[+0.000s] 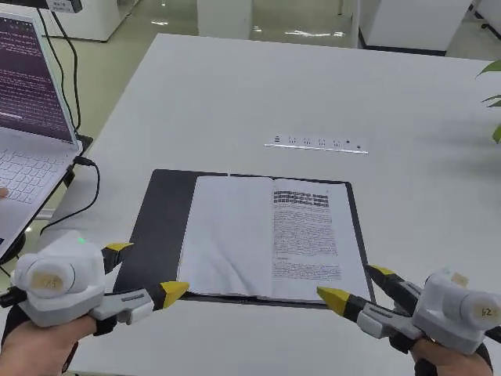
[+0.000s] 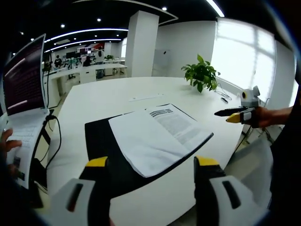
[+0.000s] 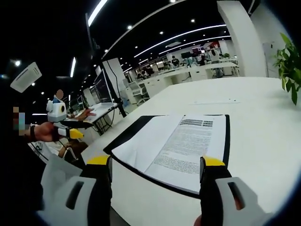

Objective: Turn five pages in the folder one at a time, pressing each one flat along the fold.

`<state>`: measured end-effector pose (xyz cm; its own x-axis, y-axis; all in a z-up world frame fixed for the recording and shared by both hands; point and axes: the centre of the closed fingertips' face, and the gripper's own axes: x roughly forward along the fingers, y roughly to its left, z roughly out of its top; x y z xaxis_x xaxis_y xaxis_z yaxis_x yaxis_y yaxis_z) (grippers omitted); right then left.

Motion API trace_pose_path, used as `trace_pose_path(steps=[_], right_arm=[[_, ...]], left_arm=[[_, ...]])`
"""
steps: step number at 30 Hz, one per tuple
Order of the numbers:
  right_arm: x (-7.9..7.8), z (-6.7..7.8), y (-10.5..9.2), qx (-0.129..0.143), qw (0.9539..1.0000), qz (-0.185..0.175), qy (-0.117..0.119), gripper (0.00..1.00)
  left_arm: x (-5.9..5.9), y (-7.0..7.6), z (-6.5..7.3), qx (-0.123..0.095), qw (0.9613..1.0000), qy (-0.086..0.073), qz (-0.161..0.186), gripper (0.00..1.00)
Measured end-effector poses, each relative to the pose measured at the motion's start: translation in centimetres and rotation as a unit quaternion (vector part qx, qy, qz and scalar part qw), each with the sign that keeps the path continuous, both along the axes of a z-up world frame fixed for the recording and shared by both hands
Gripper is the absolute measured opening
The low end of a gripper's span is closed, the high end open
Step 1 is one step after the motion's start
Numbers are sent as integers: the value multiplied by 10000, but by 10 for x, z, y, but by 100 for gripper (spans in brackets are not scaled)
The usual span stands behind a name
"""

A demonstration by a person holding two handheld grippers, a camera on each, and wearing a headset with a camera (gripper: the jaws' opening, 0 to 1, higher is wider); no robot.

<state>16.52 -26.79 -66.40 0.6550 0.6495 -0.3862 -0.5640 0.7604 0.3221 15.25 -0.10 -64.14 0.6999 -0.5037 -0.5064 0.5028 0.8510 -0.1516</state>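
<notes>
Left claw (image 1: 145, 269) hangs wide open off the folder's near left corner, jaws spread, nothing between them. Right claw (image 1: 354, 283) mirrors it at the near right corner, just as wide and just as empty, with its yellow tips close to the folder's edge; touching or not, I cannot tell.

Folder (image 1: 156, 227) lies open and flat on the white table (image 1: 235, 86), close to the person's side, with black cover showing at the left. A blank page (image 1: 227, 235) sits left of the fold and a printed page (image 1: 307, 235) right of it.

Beyond the folder a socket strip (image 1: 317, 145) is set into the tabletop. Off to the left stands a laptop (image 1: 31, 117), screen lit, with a cable (image 1: 92, 196) looping by the table edge and a hand (image 2: 7, 141) at its keyboard.

From the left gripper view, a plant (image 2: 201, 73) stands at the far end, with a white pillar (image 2: 141, 44) behind, bright windows (image 2: 244, 52) alongside, and ceiling lights running over rows of desks.
</notes>
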Motion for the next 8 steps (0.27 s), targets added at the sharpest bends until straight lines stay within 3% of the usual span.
trace_pose_path(steps=[3,8], right_arm=[[-7,-7,-2,-210,9997,99,40,78],[-9,-8,-9,-16,9999,-83,120,78]], left_arm=[[-1,0,-3,-17,10000,13,39,74],[-3,0,-4,-18,10000,29,78,76]])
